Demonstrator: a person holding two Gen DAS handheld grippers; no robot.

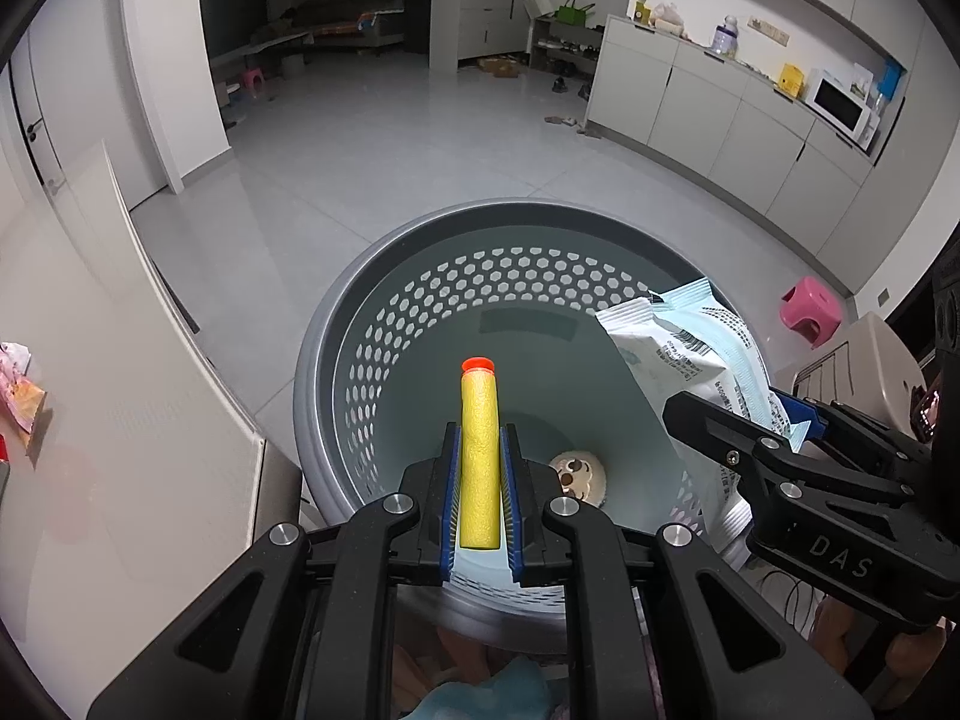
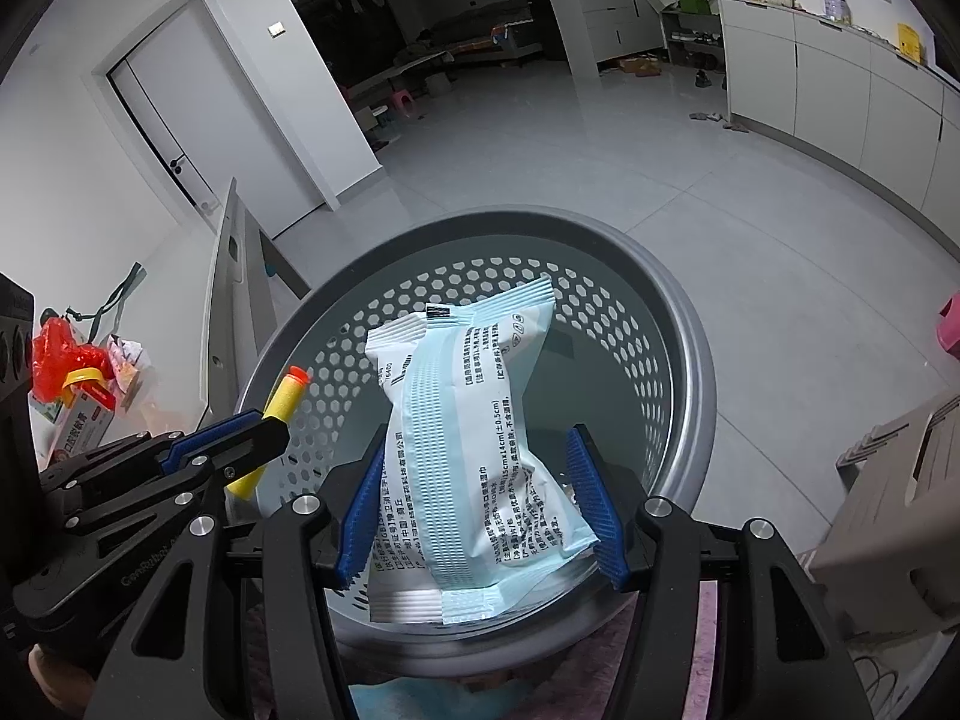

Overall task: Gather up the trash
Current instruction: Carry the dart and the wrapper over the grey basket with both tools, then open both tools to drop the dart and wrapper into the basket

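Note:
My left gripper (image 1: 480,468) is shut on a yellow foam dart (image 1: 480,456) with an orange tip, held over the grey perforated trash basket (image 1: 336,360). My right gripper (image 2: 480,492) holds a white and light-blue sealed packet (image 2: 474,420) between its blue pads (image 2: 591,498) over the same basket (image 2: 690,360). The right gripper and packet (image 1: 690,360) show at the right of the left wrist view. The left gripper and dart (image 2: 276,414) show at the left of the right wrist view. A small round pale item (image 1: 579,474) lies on the basket floor.
A white table (image 1: 120,360) stands left of the basket with wrappers (image 1: 21,396) on it. A red bag and a box (image 2: 72,378) lie at the left. A pink stool (image 1: 813,309) and a beige crate (image 2: 900,480) stand to the right. White cabinets (image 1: 720,108) line the far wall.

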